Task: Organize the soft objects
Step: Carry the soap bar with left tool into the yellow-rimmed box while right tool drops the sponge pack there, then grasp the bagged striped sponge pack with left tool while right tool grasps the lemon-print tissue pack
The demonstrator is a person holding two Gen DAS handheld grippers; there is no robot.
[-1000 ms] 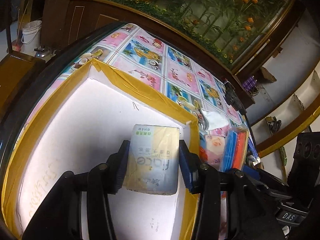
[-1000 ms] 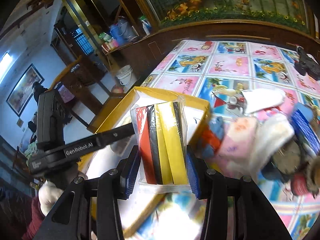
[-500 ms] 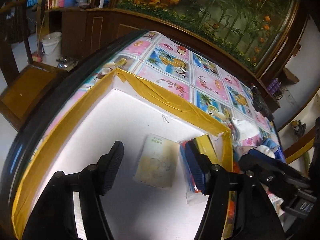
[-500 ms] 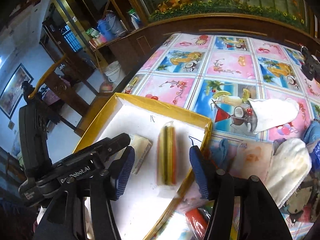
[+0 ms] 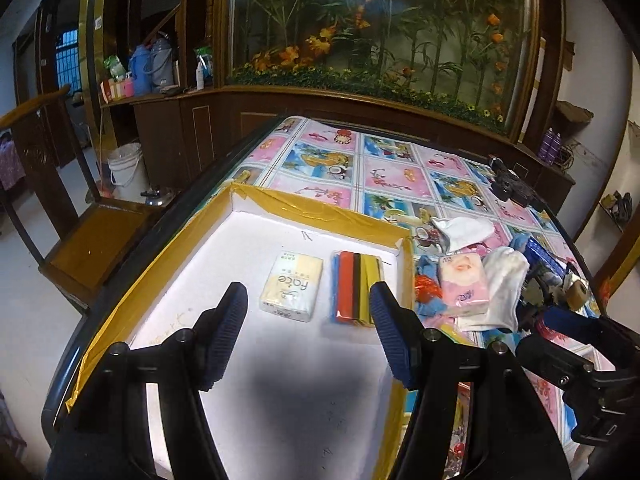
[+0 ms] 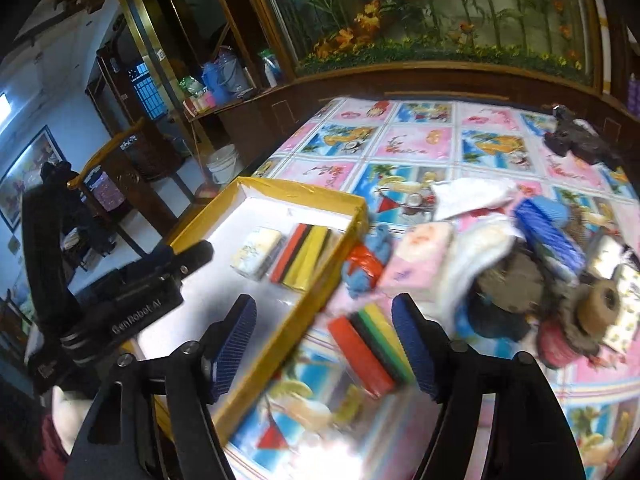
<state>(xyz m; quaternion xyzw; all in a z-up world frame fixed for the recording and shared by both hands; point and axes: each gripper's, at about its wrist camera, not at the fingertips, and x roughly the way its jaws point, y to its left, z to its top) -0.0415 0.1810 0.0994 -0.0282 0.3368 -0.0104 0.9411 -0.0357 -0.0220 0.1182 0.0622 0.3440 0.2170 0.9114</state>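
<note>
A white box with yellow-taped rim sits on the table's left side. Inside lie a yellow tissue pack and, to its right, a wrapped pack of coloured sponges. My left gripper is open and empty, raised above the box, short of both. My right gripper is open and empty above a second sponge pack on the table beside the box. A pink tissue pack and white cloths lie in the pile to the right.
The pile holds a blue cloth, a blue-striped pack, a twine spool and a white cloth. A black object lies at the far edge. A wooden chair stands to the left of the table.
Both grippers let go of their packs in the box, opened and drew back upward. The right gripper then swung right, over the second sponge pack on the table.
</note>
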